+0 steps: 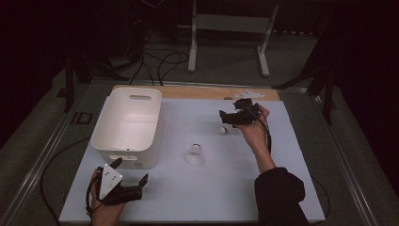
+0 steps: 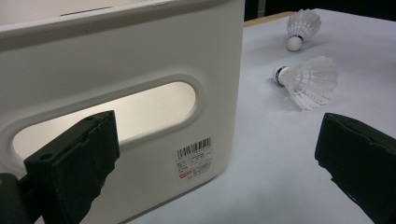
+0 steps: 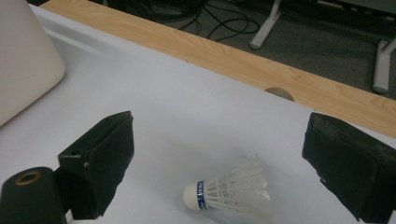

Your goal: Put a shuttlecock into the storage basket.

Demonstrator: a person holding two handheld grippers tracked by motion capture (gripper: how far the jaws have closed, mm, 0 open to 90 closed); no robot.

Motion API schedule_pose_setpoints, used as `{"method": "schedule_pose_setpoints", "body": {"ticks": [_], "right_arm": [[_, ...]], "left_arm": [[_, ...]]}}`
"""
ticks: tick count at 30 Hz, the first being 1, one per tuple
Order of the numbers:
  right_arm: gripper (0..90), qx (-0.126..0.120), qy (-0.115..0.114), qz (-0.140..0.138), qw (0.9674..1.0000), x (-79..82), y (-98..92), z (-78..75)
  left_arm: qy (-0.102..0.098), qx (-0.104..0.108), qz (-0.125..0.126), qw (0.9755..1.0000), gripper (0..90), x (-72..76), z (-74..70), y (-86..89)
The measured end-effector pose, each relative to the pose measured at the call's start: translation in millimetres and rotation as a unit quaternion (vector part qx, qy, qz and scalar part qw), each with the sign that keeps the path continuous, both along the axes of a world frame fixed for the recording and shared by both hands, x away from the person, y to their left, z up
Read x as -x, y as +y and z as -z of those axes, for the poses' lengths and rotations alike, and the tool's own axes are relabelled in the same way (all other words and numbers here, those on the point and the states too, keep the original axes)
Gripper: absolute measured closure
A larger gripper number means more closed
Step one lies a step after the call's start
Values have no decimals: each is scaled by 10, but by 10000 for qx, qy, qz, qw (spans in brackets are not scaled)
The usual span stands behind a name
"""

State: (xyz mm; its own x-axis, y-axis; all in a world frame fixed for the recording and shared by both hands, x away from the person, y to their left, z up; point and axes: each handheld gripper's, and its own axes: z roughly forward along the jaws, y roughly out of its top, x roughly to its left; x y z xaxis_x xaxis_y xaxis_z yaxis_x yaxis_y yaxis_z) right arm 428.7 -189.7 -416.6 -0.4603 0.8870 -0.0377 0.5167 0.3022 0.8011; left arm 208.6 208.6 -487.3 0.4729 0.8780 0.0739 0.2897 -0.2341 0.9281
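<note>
Two white shuttlecocks lie on the white table sheet. One shuttlecock point(image 1: 194, 154) point(image 2: 308, 80) rests mid-table, just right of the white bin point(image 1: 127, 123) point(image 2: 140, 60). The other shuttlecock point(image 1: 225, 130) point(image 3: 229, 191) point(image 2: 301, 25) lies farther back, on its side with its cork to the left in the right gripper view. My right gripper point(image 1: 226, 118) point(image 3: 219, 158) hovers open just above it, jaws wide on either side. My left gripper point(image 1: 131, 170) point(image 2: 217, 154) is open near the front edge, facing the bin's handle wall, with nothing between its jaws.
The bin looks empty and has a barcode label point(image 2: 194, 156) on its near wall. A wooden table strip point(image 1: 197, 92) point(image 3: 233, 63) runs along the back edge. Cables and a white stand point(image 1: 230, 28) are on the floor behind.
</note>
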Motion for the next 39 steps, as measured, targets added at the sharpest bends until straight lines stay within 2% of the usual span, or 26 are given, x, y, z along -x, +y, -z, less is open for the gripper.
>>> {"method": "schedule_pose_setpoints", "body": {"ticks": [13,32,39], "right_arm": [[90,-44,106,48,9999,-38,-54,80],[90,-14,368,180,9992,-82,-120,274],[90,16,473,133,9988,-96,-131,362]], "left_arm": [[0,-8,2,10000,5,0,0,0],[-5,-1,-8,10000,5,1,0,0],[-9,1,-11,10000,4,2,-1,1]]}}
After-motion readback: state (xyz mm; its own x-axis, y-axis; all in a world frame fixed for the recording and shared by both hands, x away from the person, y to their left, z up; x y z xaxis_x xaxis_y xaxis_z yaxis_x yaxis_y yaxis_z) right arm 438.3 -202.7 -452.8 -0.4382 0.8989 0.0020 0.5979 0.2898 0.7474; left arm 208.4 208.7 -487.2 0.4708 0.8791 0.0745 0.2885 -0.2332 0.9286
